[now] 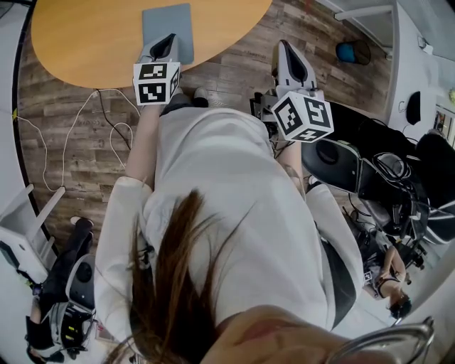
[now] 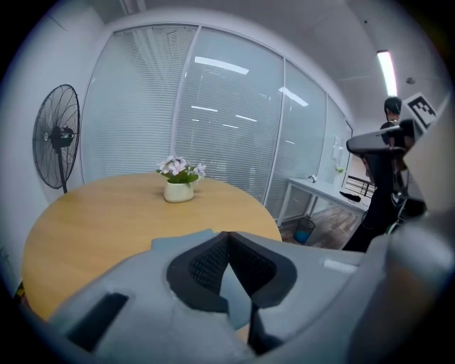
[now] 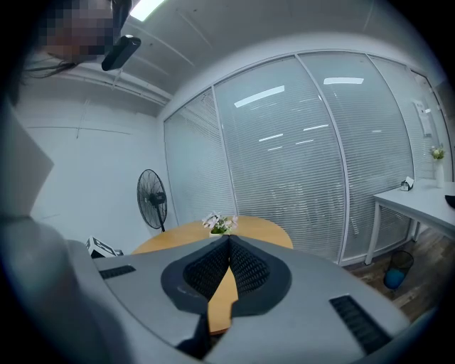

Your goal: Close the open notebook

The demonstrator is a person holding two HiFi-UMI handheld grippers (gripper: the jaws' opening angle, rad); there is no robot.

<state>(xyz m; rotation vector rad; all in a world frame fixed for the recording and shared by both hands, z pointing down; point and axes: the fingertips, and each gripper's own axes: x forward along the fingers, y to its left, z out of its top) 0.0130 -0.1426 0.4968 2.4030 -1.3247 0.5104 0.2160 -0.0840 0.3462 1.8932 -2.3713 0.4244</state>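
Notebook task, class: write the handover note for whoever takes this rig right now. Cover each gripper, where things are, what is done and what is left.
Left gripper: jaws together, nothing held, over the notebook's near end.
Right gripper: jaws together, empty, beyond the table's edge, over the floor.
Notebook: lies flat and closed at the near edge of the round table. The flower pot stands farther back.
Done: the notebook looks closed.
Left: probably only to draw both grippers clear.
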